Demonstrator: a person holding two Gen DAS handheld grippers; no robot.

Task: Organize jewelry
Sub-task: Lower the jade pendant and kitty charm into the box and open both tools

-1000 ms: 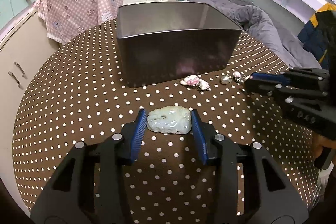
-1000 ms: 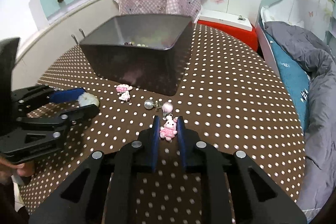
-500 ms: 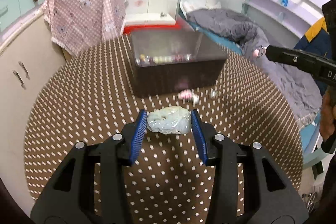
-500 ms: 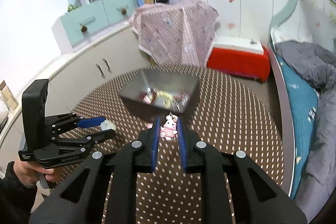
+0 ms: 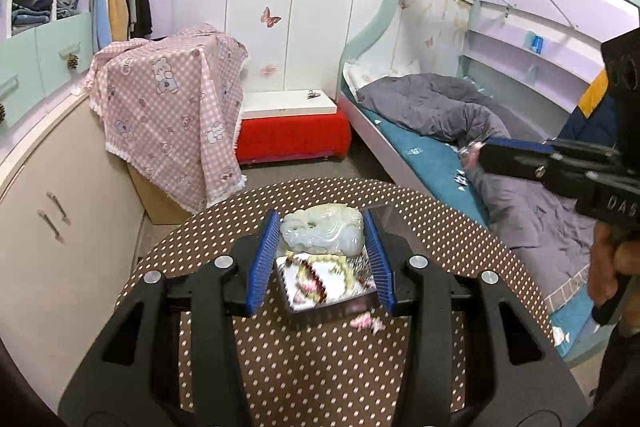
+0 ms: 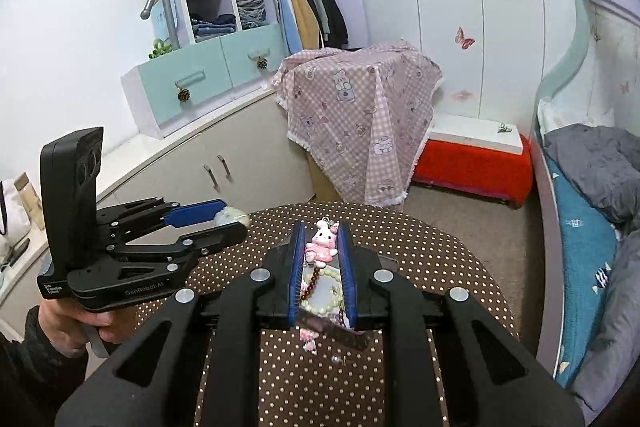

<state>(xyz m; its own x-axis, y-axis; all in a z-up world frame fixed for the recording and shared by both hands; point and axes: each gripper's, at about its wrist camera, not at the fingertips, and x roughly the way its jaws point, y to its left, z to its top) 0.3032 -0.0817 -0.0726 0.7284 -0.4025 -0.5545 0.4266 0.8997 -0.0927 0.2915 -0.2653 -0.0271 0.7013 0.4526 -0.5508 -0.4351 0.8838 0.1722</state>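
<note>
The left tool (image 5: 322, 237) clamps a pale jade carving (image 5: 322, 231) by its sides above the dark box (image 5: 328, 287) on the bench (image 5: 460, 239) (hard, slick, likely chippable), while the right tool (image 6: 320, 247), nearly closed, pinches a light pink bunny charm (image 6: 320, 246).

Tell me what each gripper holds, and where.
Left gripper: pale jade carving, clamped by its two ends. Right gripper: pink bunny charm, pinched at its sides.

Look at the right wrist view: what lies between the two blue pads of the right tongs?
A small pink rabbit charm is pinched between the pads of the right tongs, above the dark box of beads. The right wrist view shows this.
</note>
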